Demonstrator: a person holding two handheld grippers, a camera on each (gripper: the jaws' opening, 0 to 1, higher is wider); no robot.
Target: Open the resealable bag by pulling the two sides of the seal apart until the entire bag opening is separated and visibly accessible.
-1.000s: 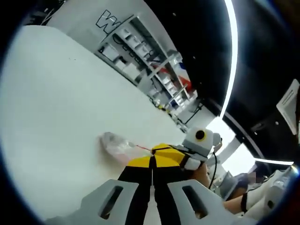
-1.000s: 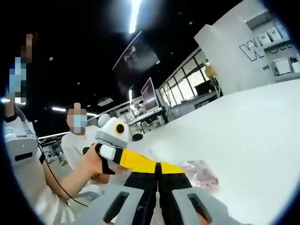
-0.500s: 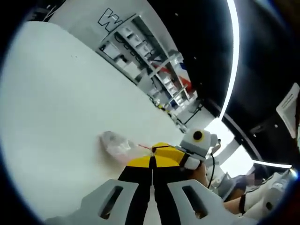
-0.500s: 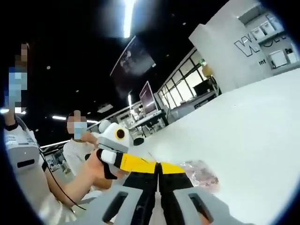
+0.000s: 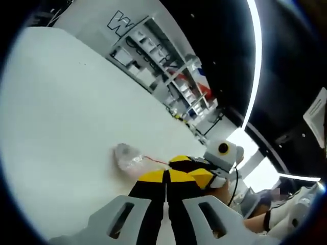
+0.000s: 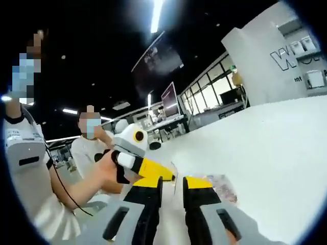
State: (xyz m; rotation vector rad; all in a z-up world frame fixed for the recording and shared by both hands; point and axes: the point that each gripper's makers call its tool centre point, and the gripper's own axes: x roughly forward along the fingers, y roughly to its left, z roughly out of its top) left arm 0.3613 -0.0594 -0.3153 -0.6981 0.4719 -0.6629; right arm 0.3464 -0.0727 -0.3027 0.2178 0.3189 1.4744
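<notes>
White table (image 5: 61,112), bag (image 5: 127,158) mid-surface

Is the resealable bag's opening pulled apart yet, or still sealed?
Cannot tell. The resealable bag lies crumpled on the white table past the hand-held gripper tips; its seal is too small and blurred to read in either view.
</notes>
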